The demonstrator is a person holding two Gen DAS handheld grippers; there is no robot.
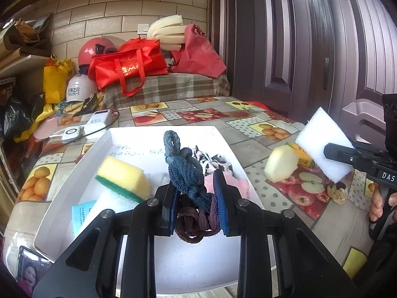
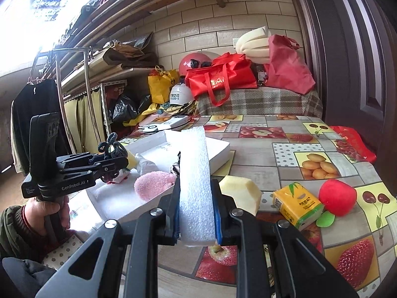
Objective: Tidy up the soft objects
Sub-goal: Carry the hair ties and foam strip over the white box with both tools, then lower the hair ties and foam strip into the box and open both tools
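My left gripper [image 1: 197, 198] is shut on a bundle of dark blue and maroon hair ties [image 1: 184, 171] and holds it above the white tray [image 1: 74, 171]. The tray holds a yellow-green sponge [image 1: 124, 177], a pink fluffy pad [image 1: 238, 183] and a black-and-white cloth [image 1: 211, 161]. My right gripper [image 2: 197, 207] is shut on a white foam block [image 2: 196, 186], held upright right of the tray; it also shows in the left wrist view [image 1: 325, 144]. The left gripper also shows in the right wrist view [image 2: 109, 160].
On the fruit-print tablecloth [image 2: 285, 136] right of the tray lie a pale yellow sponge piece [image 2: 239, 193], a yellow tissue pack [image 2: 297, 204] and a red plush apple [image 2: 337, 196]. A power bank and charger [image 1: 96, 121] sit behind the tray. Red bags [image 1: 129, 67] are piled at the back.
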